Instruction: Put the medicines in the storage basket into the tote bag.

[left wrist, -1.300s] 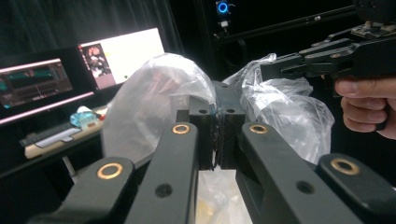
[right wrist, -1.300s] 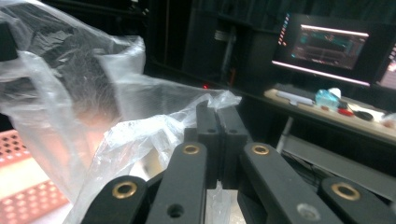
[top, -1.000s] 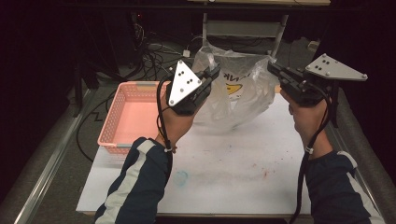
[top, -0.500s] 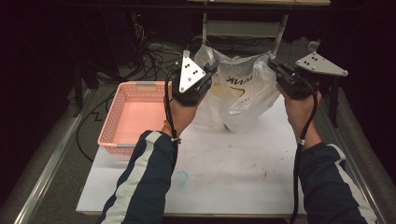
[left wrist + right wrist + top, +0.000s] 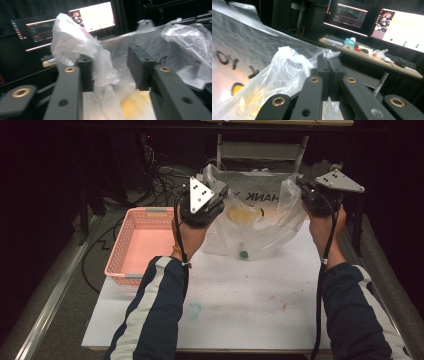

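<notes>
My two grippers hold one clear plastic bag (image 5: 255, 220) up over the white table (image 5: 240, 305): my right gripper (image 5: 328, 65) is clamped tight on its edge, while my left gripper (image 5: 110, 66) stands wide apart with film draped over one jaw. At nine o'clock sits one pink basket (image 5: 142, 242). Far off at twelve o'clock, two monitors (image 5: 384, 23) glow in the dark room.

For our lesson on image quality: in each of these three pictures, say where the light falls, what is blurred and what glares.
High view: the white table is lit, the surroundings near black. Left gripper view: the plastic bag and the near claw look soft, and a monitor behind glares white. Right gripper view: the right claw is fairly sharp, the bright screen is washed out.
</notes>
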Motion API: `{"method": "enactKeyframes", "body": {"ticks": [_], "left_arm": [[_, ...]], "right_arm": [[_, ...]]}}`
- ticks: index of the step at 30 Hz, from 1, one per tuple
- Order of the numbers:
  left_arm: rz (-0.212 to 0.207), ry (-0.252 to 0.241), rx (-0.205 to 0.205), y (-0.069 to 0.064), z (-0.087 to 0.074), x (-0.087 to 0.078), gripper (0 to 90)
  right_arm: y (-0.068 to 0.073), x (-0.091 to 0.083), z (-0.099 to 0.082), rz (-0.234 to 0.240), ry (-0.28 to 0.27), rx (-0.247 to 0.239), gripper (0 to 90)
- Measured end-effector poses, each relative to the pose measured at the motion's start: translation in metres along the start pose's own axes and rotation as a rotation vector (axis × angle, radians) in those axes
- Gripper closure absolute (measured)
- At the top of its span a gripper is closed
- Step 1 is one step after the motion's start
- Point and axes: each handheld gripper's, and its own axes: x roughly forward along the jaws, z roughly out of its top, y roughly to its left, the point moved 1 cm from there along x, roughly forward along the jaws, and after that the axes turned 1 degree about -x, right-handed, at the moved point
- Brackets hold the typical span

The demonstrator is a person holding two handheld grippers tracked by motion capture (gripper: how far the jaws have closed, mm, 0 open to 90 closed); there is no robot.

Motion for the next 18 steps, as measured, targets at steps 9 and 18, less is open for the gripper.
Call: {"method": "enactKeyframes", "body": {"ticks": [9, 18], "left_arm": [[0.074, 0.057, -0.002, 0.02, -0.012, 0.004, 51.4], [0.031, 0.132, 0.018, 0.015, -0.032, 0.02, 58.2]], "right_arm": [[-0.03, 0.021, -0.006, -0.076, 0.093, 0.034, 90.0], [-0.043, 0.03, -0.029, -0.051, 0.149, 0.097, 90.0]]}}
